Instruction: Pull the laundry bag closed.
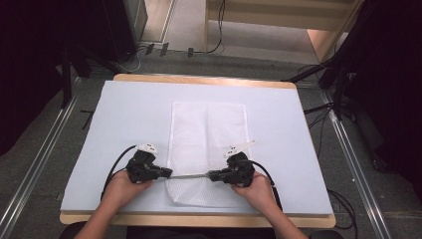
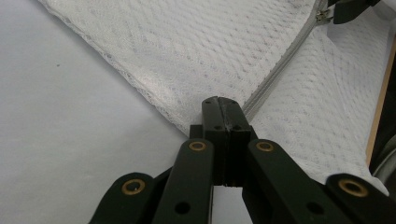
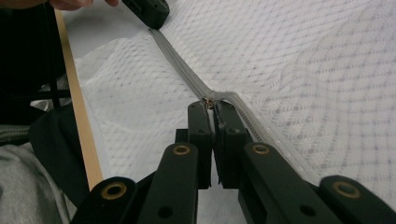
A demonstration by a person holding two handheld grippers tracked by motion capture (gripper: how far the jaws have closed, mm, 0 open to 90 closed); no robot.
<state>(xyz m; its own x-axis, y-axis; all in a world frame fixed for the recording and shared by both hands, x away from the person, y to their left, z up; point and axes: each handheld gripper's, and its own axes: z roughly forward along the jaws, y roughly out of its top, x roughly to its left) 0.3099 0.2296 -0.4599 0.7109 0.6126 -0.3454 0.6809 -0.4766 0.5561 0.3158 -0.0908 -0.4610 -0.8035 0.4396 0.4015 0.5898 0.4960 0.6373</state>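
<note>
Mesh bag (image 1: pixel 208 144), white and flat, lies lengthwise away from us on the pale worktop (image 1: pixel 124 114), and its zipper (image 1: pixel 191 176) runs crosswise near the edge closest to us. We hold both ends of that zipper line. Our left gripper (image 1: pixel 168 174) has its fingers pressed together on the bag's fabric at the zipper's left end; in the left gripper view the tips meet right where the zipper (image 2: pixel 280 58) reaches the bag's corner. Our right gripper (image 1: pixel 211 175) has its fingers closed narrow on the small metal pull (image 3: pixel 208 103), seen in the right gripper view just at the fingertips.

The relation that matters: the zipper's long axis lies straight between the two grippers, left to right across the worktop, so any slide of the pull must run along that line, toward or away from the left gripper. The right hand (image 1: pixel 256 186) is the one on the pull; the left only anchors.

The right gripper view shows the teeth joined beyond the pull, toward the left gripper (image 3: pixel 148 10), and parting beside our own fingers, which the high view is too small to show. The high view gives the taut, straight line between the grippers and the bag's whole outline.
</note>
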